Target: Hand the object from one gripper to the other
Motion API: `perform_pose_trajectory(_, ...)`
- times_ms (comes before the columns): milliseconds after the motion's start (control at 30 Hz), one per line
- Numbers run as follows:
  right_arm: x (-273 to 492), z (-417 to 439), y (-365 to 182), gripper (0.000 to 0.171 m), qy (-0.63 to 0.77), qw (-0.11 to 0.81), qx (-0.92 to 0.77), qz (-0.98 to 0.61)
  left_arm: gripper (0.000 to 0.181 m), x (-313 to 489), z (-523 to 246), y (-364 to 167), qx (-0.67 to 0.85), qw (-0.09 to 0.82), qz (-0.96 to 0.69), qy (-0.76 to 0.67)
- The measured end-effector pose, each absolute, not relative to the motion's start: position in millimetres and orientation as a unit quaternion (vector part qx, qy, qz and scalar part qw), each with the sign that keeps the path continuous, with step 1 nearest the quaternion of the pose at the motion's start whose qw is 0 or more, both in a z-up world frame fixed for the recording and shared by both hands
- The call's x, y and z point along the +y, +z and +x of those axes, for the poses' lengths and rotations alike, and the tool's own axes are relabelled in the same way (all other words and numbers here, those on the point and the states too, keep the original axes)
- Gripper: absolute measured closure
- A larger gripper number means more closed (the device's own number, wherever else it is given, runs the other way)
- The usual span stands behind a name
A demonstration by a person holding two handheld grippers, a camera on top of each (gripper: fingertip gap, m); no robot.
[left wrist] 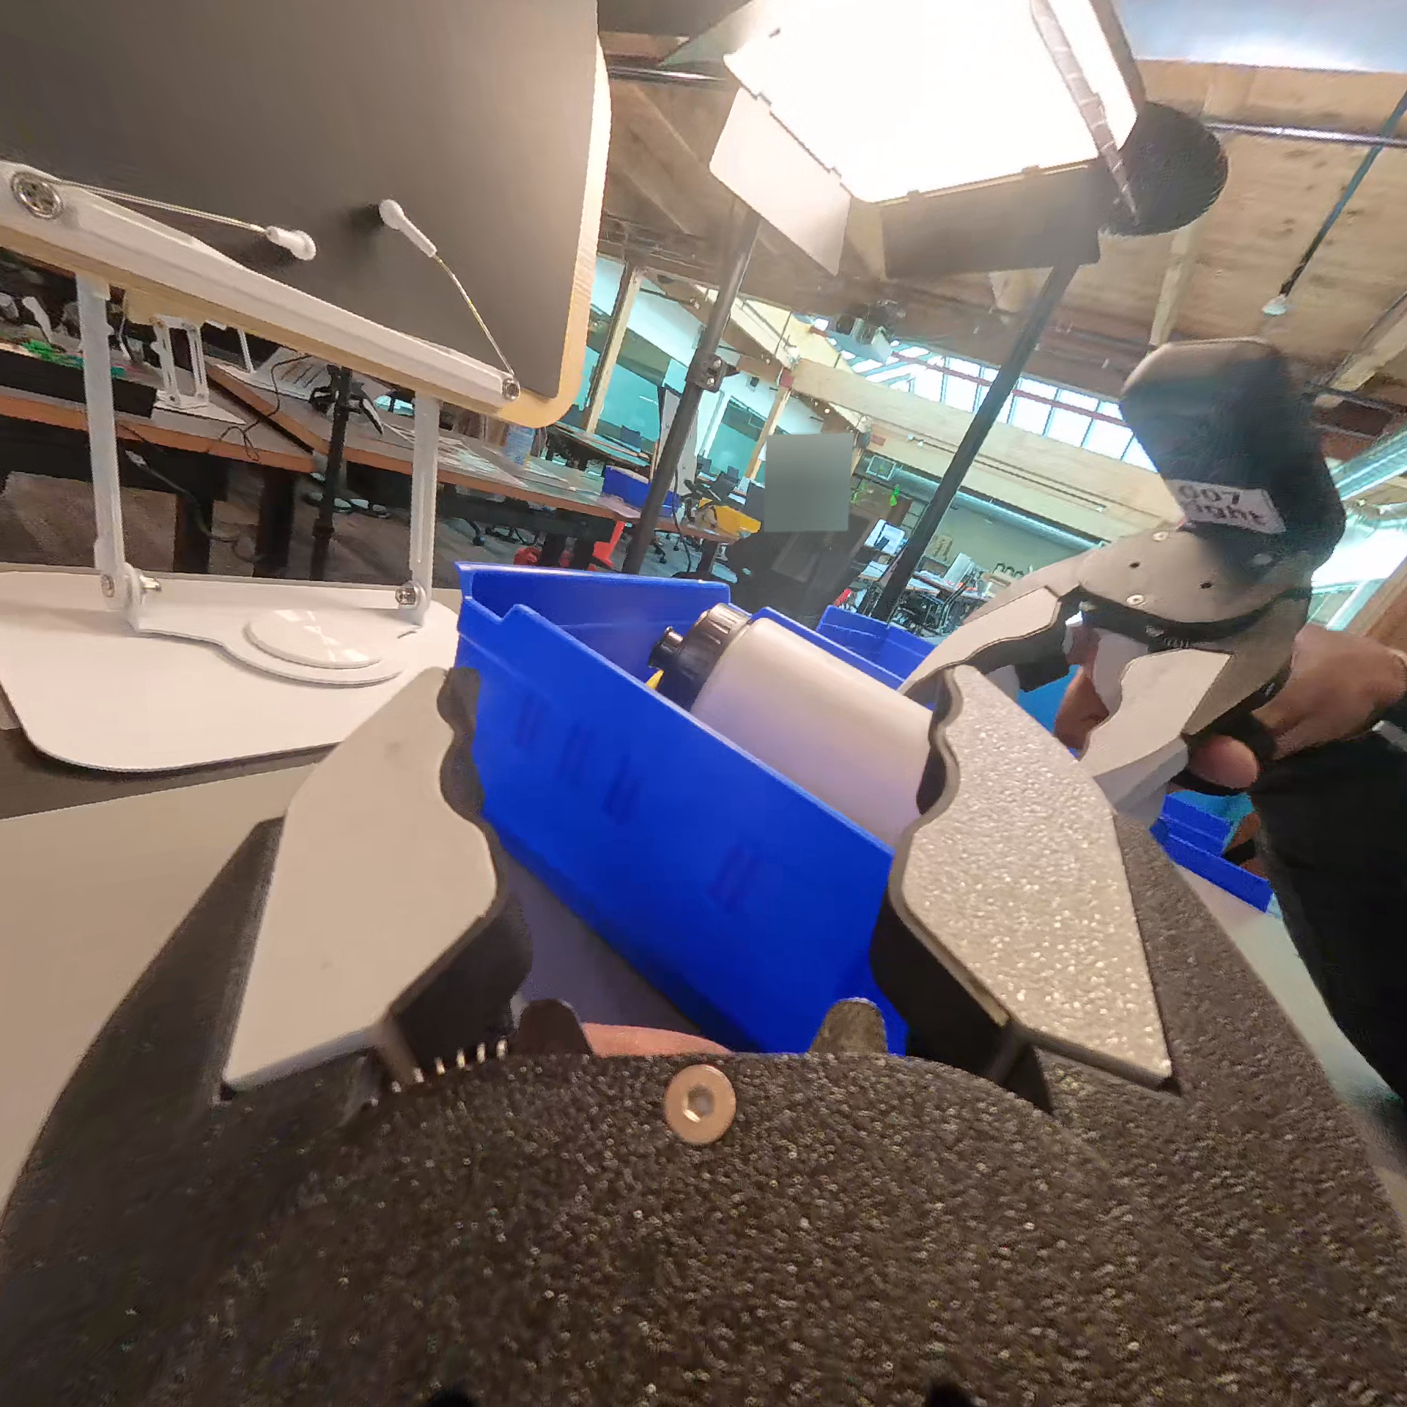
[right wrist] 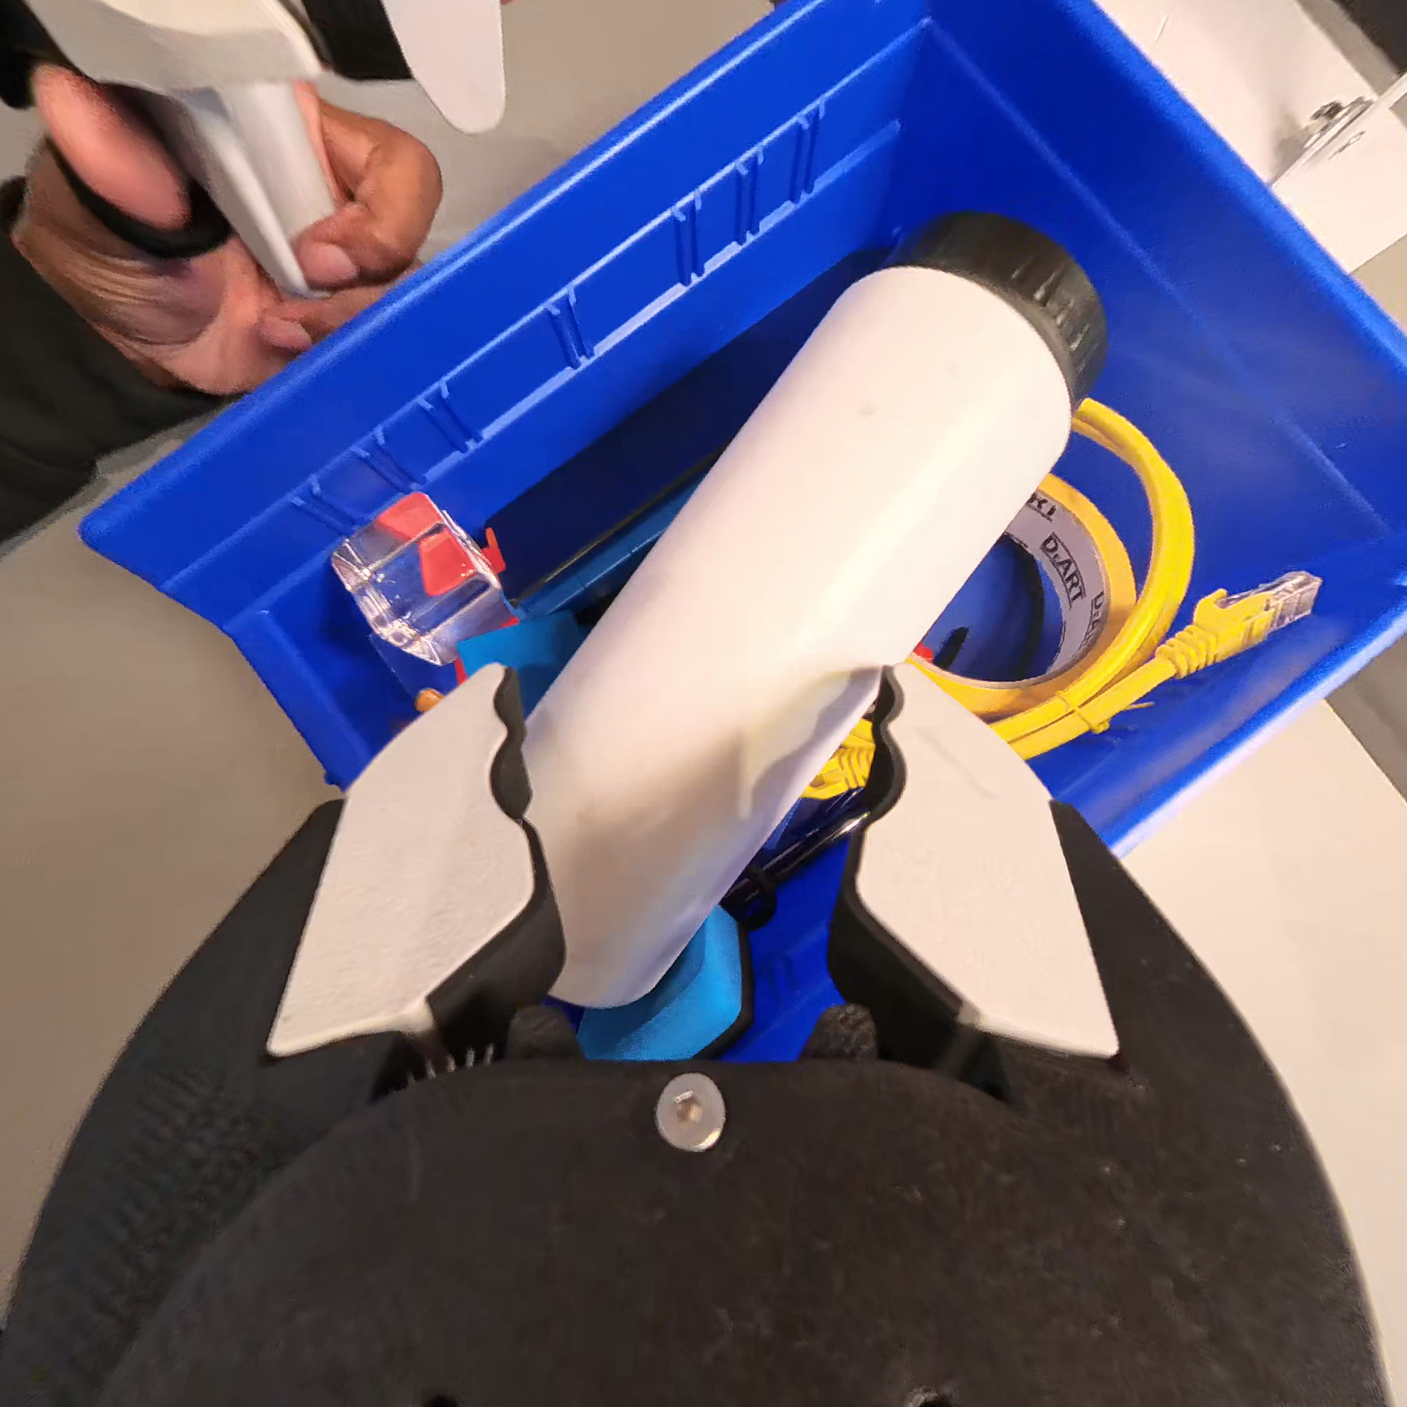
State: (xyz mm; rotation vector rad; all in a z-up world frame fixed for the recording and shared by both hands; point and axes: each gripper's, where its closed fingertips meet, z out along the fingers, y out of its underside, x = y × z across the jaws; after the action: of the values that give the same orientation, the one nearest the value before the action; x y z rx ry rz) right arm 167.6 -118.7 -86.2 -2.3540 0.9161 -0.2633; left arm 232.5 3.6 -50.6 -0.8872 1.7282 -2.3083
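**Q:** Bottle [right wrist: 792, 594], where is it?

**A:** The white bottle with a black cap lies tilted over a blue bin [right wrist: 761, 175], base toward the right gripper [right wrist: 697, 731], cap pointing away. Both fingers of that gripper sit at its lower end; the grip looks loose, so I cannot tell if it is pinched.

**Q:** And the other gripper?

**A:** The left gripper [left wrist: 693, 735] is spread wide and empty, low beside the bin, facing the bottle's side. The bottle's long axis runs across its opening.
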Motion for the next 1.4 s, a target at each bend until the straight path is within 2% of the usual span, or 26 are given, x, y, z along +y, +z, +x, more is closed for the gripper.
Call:
perform_pose_trajectory(133, -122.4, 170.7, -88.9, 0.077, -0.097, 0.273, 0.346, -0.892, 0.067, -2.2, 227.7, -54.9, 0.588, 0.062, -0.283, -0.755)
perform_pose_trajectory(333, -118.7, 172.0, -95.3, 0.076, -0.065, 0.263, 0.354, -0.895, 0.068, -1.0, 220.5, -58.0, 0.587, 0.047, -0.298, -0.751)
perform_pose_trajectory(400, -117.2, 175.7, -101.7, 0.066, -0.045, 0.235, 0.354, -0.904, 0.07, -0.9, 217.0, -59.0, 0.587, 0.044, -0.302, -0.75)
perform_pose_trajectory(600, -119.7, 181.8, -122.1, 0.054, 0.003, 0.102, 0.363, -0.926, 0.073, -8.9, 205.8, -62.2, 0.605, 0.045, -0.291, -0.74)
perform_pose_trajectory(733, -115.2, 187.4, -129.7, 0.058, -0.032, 0.054, 0.396, -0.916, 0.075, -11.7, 203.9, -61.1, 0.602, 0.04, -0.292, -0.742)
perform_pose_trajectory(800, -107.2, 190.7, -120.9, 0.075, -0.05, 0.089, 0.393, -0.914, 0.078, -9.6, 203.8, -57.1, 0.594, 0.041, -0.293, -0.748)
perform_pose_trajectory(833, -104.6, 190.1, -116.6, 0.078, -0.06, 0.104, 0.383, -0.916, 0.08, -8.0, 203.7, -54.9, 0.589, 0.041, -0.294, -0.751)
perform_pose_trajectory(933, -107.2, 188.5, -106.1, 0.078, -0.098, 0.123, 0.378, -0.912, 0.085, -3.8, 203.5, -49.3, 0.578, 0.045, -0.293, -0.76)
perform_pose_trajectory(1033, -106.6, 189.3, -83.8, 0.079, -0.13, 0.18, 0.378, -0.899, 0.087, -2.4, 202.5, -45.0, 0.571, 0.044, -0.289, -0.767)
perform_pose_trajectory(1167, -93.8, 181.9, -38.0, 0.079, -0.146, 0.325, 0.348, -0.867, 0.087, -2.0, 194.5, -28.9, 0.559, 0.033, -0.267, -0.785)
perform_pose_trajectory(1300, -66.5, 156.5, -6.0, 0.079, -0.151, 0.478, 0.244, -0.83, 0.087, -6.7, 170.1, 0.3, 0.544, -0.041, -0.217, -0.809)
perform_pose_trajectory(1400, -48.1, 137.3, -8.1, 0.078, -0.171, 0.523, 0.172, -0.817, 0.078, -12.8, 151.8, 14.6, 0.563, -0.075, -0.183, -0.802)
